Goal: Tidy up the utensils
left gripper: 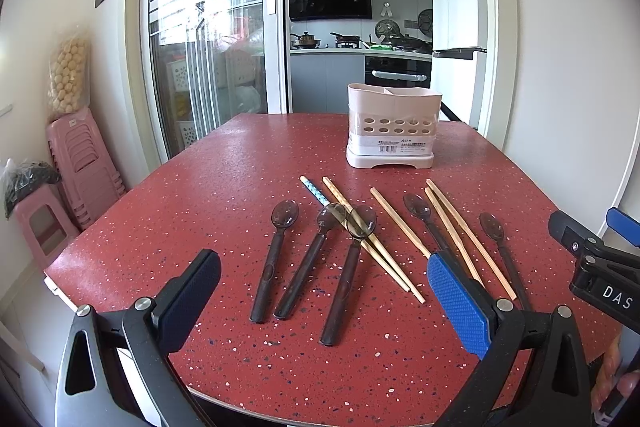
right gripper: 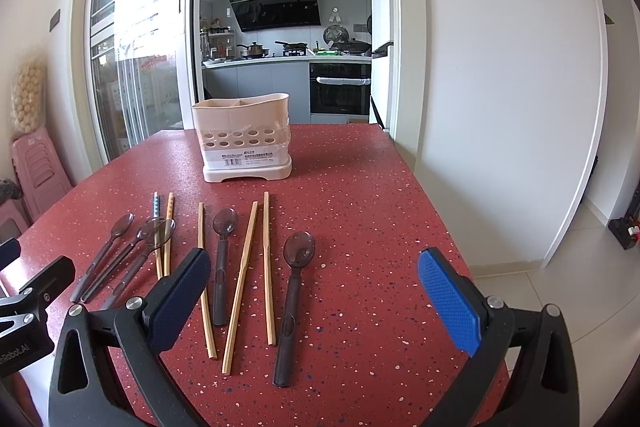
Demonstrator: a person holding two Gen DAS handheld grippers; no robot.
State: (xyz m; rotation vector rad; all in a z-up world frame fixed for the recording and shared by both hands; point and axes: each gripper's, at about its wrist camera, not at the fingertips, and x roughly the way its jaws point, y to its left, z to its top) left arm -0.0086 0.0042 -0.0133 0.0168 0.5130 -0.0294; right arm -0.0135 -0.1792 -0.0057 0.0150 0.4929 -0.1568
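Observation:
Several dark translucent spoons and wooden chopsticks lie on the red speckled table (left gripper: 200,187). A beige utensil holder (left gripper: 394,125) stands at the back; it also shows in the right wrist view (right gripper: 244,139). My left gripper (left gripper: 324,291) is open and empty above three spoons (left gripper: 280,255) lying side by side, two of them over chopsticks (left gripper: 384,263). My right gripper (right gripper: 316,303) is open and empty above the rightmost spoon (right gripper: 294,303), with two chopsticks (right gripper: 256,275) and another spoon (right gripper: 222,259) to its left. A blue dotted chopstick (left gripper: 316,191) lies under the spoon bowls.
The table's right edge (right gripper: 448,227) drops to a tiled floor beside a white wall. Pink stools (left gripper: 80,171) stand left of the table. A glass sliding door and the kitchen are behind. The right gripper's body shows in the left wrist view (left gripper: 600,267).

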